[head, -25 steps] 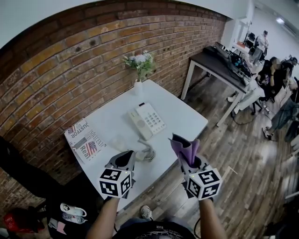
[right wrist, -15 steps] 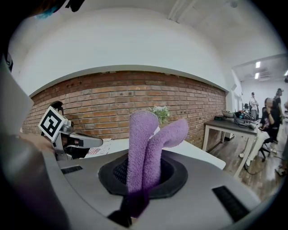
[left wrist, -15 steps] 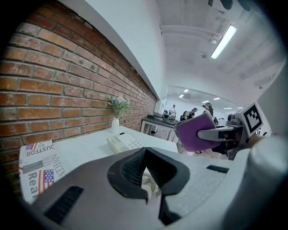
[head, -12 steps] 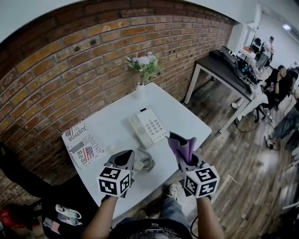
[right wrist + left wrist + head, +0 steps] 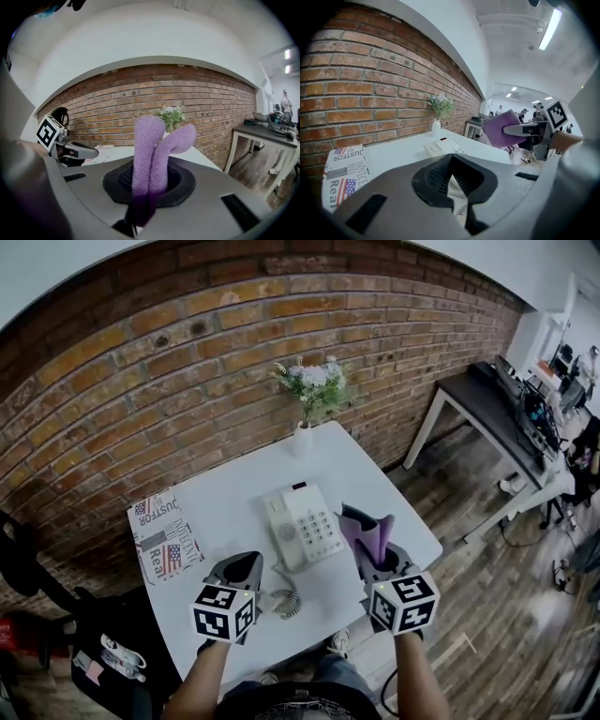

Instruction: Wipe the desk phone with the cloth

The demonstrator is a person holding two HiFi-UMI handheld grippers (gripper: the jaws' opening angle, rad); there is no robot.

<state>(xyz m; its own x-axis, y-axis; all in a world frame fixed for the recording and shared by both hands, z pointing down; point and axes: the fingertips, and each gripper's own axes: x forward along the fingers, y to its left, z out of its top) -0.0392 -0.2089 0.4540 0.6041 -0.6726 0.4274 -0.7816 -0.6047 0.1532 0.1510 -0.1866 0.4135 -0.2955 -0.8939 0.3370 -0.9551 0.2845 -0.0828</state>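
Note:
A white desk phone (image 5: 302,524) lies in the middle of the white table (image 5: 225,498), its coiled cord (image 5: 284,602) trailing toward the near edge. My right gripper (image 5: 373,557) hovers just right of the phone, shut on a folded purple cloth (image 5: 367,532) that sticks up out of its jaws (image 5: 150,140). My left gripper (image 5: 244,568) hangs over the table left of the cord, its jaws together with nothing between them (image 5: 452,180). The left gripper view shows the phone (image 5: 440,146) ahead and the cloth (image 5: 504,129) at the right.
A newspaper (image 5: 166,537) lies at the table's left end. A white vase of flowers (image 5: 302,437) stands at the back edge against the brick wall (image 5: 187,362). A dark desk (image 5: 487,404) stands at the right on the wood floor.
The view has closed in on the table: the phone now lies between the two grippers. Both grippers keep their pose, and the cloth stays in the right one.

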